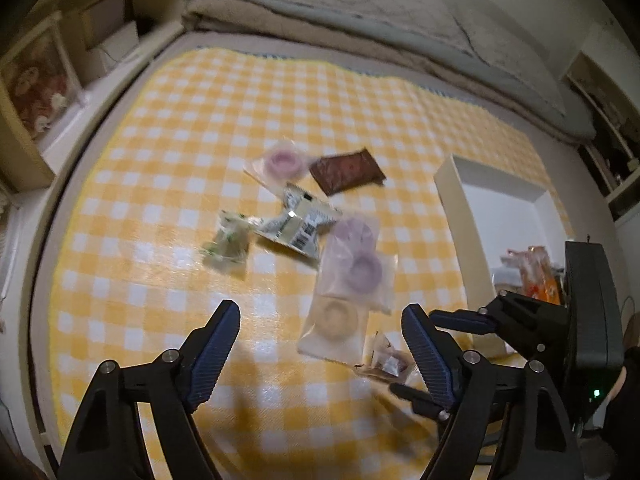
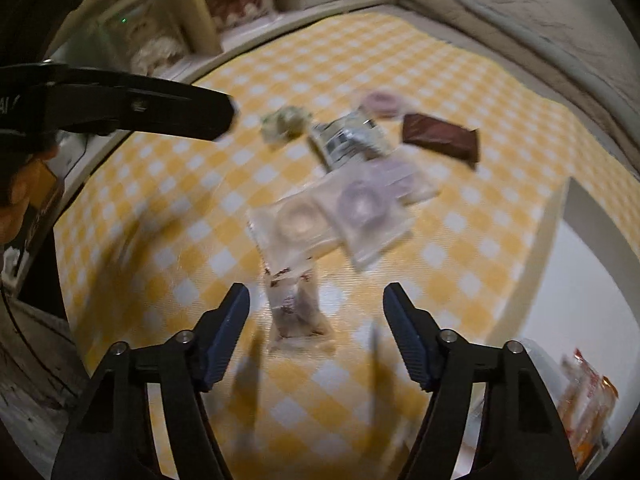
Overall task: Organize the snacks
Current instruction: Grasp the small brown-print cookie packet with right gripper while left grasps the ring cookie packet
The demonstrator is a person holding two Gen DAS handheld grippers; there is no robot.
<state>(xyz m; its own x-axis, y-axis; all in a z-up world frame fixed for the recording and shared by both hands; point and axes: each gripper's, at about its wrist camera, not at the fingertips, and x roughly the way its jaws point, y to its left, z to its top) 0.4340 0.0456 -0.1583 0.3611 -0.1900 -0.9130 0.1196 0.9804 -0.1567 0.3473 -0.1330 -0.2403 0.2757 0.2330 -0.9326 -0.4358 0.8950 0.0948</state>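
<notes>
Several wrapped snacks lie on a yellow checked cloth (image 1: 160,168). In the left wrist view I see a pink ring snack (image 1: 280,162), a brown packet (image 1: 347,170), a silver-green packet (image 1: 298,222), a small green packet (image 1: 228,242), a purple ring pack (image 1: 360,268), a beige ring pack (image 1: 336,322) and a small clear packet with brown pieces (image 1: 390,360). My left gripper (image 1: 320,316) is open above the cloth, the beige pack between its fingers. My right gripper (image 2: 316,300) is open over the small clear packet (image 2: 294,308), and it shows in the left wrist view (image 1: 440,356) beside that packet.
A white box (image 1: 500,208) stands at the cloth's right side, with orange snack bags (image 1: 536,276) inside; it also shows in the right wrist view (image 2: 580,280). Folded bedding (image 1: 360,12) lies beyond the cloth. Shelves (image 1: 36,80) stand at the left.
</notes>
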